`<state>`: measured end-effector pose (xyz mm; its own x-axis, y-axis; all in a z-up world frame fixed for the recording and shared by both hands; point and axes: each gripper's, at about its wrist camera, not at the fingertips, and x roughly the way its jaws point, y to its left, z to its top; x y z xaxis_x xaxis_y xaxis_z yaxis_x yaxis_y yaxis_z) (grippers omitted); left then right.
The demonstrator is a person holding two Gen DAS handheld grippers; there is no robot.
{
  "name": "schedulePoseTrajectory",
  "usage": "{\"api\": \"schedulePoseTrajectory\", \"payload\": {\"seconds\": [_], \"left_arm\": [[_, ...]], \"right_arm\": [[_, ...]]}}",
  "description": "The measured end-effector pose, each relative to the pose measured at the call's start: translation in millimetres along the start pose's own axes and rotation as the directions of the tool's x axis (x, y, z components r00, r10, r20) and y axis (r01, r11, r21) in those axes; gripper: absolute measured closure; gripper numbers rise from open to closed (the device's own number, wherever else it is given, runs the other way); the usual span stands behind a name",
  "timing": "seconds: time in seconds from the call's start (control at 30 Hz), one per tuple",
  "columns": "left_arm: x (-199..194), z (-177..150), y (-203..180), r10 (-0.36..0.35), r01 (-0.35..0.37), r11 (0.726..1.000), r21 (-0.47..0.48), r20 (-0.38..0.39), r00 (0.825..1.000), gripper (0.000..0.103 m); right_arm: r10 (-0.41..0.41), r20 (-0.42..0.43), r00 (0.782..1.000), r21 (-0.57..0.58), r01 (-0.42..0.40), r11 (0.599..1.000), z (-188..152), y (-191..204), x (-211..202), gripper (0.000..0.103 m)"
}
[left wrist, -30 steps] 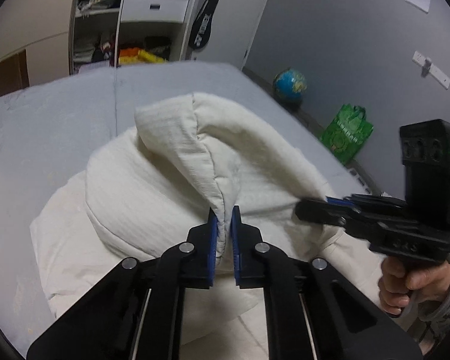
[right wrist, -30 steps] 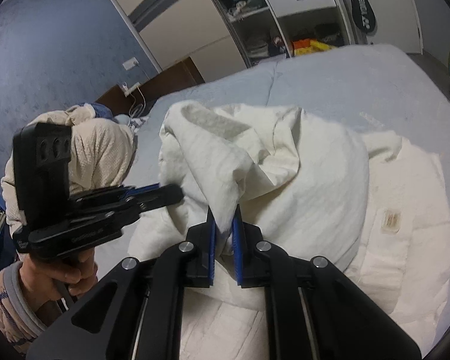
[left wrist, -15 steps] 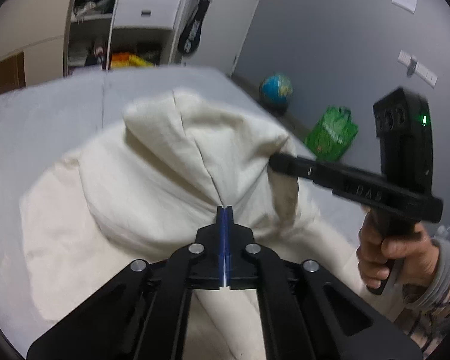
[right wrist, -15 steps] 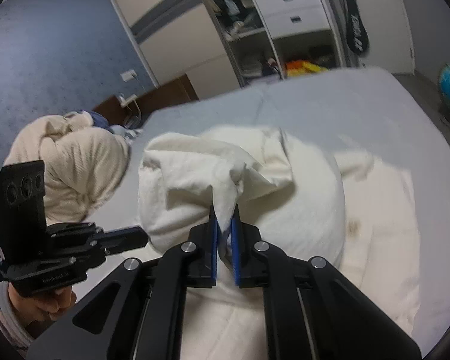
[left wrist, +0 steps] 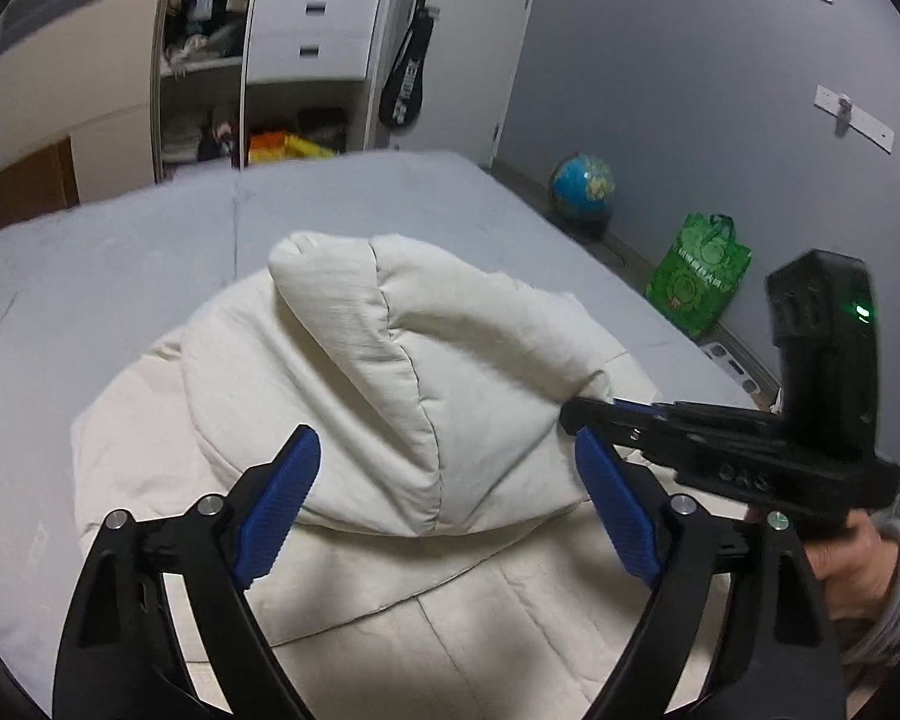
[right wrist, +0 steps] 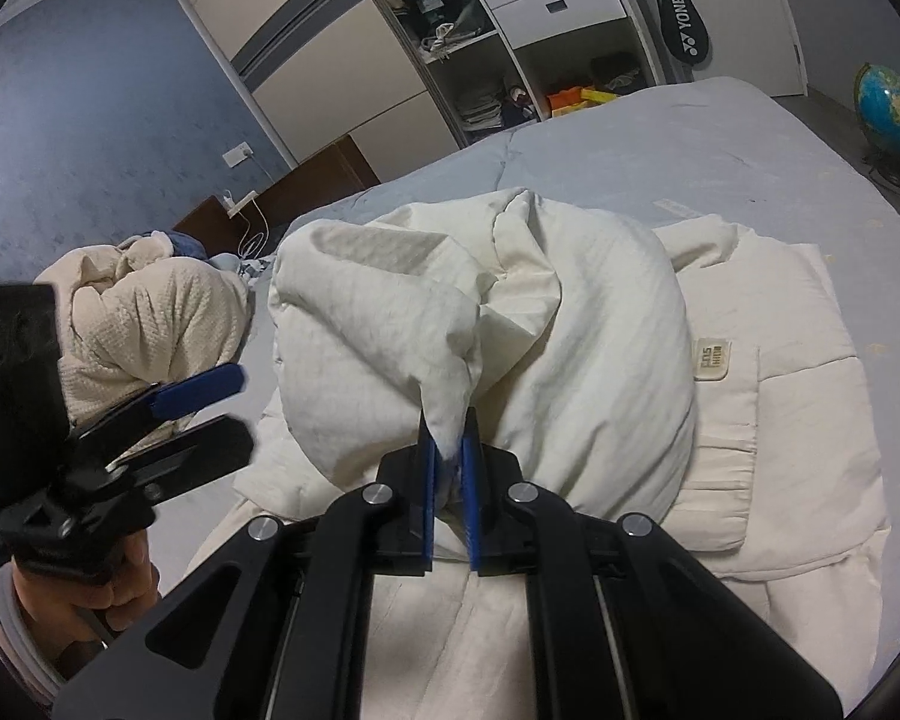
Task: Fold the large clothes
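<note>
My L gripper point(left wrist: 447, 501) is spread wide, holding nothing, w/ the cream padded coat point(left wrist: 402, 372) heaped at 12 o'clock on the grey bed point(left wrist: 120, 252). My R gripper point(right wrist: 448, 477) is clamped on a coat corner, fabric bunched btwn the blue pads point(right wrist: 427, 492). Globe point(left wrist: 582, 186) on floor at 2 o'clock.

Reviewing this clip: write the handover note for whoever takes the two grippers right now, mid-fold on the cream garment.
Left gripper: open, holding nothing, jaws either side of the folded-over bulge.
Right gripper: shut on a bunched corner of the cream garment.
The garment lies on the grey bed, its near part folded over the flat rest. A second cream bundle sits to the left, untouched.
Done: first fold laid over.
Left: release the right corner, flatten, probably fold again.
</note>
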<state>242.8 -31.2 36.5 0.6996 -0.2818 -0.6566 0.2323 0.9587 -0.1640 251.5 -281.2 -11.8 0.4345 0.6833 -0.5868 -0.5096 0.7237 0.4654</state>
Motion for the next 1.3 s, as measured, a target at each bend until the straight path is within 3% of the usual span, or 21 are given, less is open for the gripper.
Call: {"api": "schedulePoseTrajectory", "payload": {"seconds": [0.03,0.1,0.17,0.4,0.5,0.7,0.87,1.03,1.13,1.2,1.3], "left_arm": [[6.8,1.3,-0.3,0.009,-0.009,1.0,0.004,-0.027,1.0,0.035],[19.7,1.1,3.8,0.012,-0.013,1.0,-0.013,-0.092,0.996,0.087],[27.0,0.0,6.7,-0.014,0.01,0.999,-0.033,-0.112,0.994,0.094],[-13.3,-8.1,2.4,-0.049,0.049,0.999,-0.02,-0.014,0.999,0.096],[-7.7,-30.9,9.0,-0.046,0.045,0.999,-0.02,-0.064,0.997,0.096],[24.3,-69.6,20.9,-0.021,0.015,0.999,-0.036,-0.159,0.987,0.096],[25.9,-69.6,27.4,-0.045,0.033,0.996,-0.087,-0.134,0.99,0.096],[27.9,-70.7,25.7,-0.038,0.027,0.996,-0.09,-0.131,0.991,0.096],[28.6,-71.5,23.9,-0.039,0.027,0.995,-0.091,-0.128,0.991,0.096],[27.6,-73.2,22.8,-0.035,0.025,0.996,-0.083,-0.124,0.992,0.095],[25.1,-75.2,23.3,-0.03,0.022,0.997,-0.075,-0.119,0.992,0.095]], "right_arm": [[0.001,0.001,1.0,0.003,-0.001,1.0,-0.2,-0.2,-0.7,0.097],[0.003,0.002,1.0,0.007,-0.003,1.0,-0.1,-1.5,-0.8,0.097],[0.005,-0.002,1.0,0.003,-0.005,1.0,-0.2,-0.2,-1.0,0.097],[0.01,0.038,0.999,-0.085,-0.007,0.996,1.8,18.7,-16.2,0.097],[-0.007,0.004,1.0,-0.138,0.007,0.99,-10.0,26.5,-8.8,0.097],[-0.052,-0.098,0.994,-0.139,0.038,0.99,-39.1,20.8,21.8,0.096],[-0.013,-0.09,0.996,-0.08,0.006,0.997,-33.7,16.1,14.1,0.092],[0.036,-0.012,0.999,-0.058,-0.037,0.998,-19.2,21.5,-7.0,0.089],[0.06,0.027,0.998,-0.018,-0.06,0.998,-5.9,22.7,-15.3,0.075],[0.03,0.02,0.999,0.045,-0.031,0.998,5.0,14.6,-10.6,0.057],[0.035,-0.011,0.999,0.173,-0.032,0.984,15.7,-4.7,0.3,0.053]]}}
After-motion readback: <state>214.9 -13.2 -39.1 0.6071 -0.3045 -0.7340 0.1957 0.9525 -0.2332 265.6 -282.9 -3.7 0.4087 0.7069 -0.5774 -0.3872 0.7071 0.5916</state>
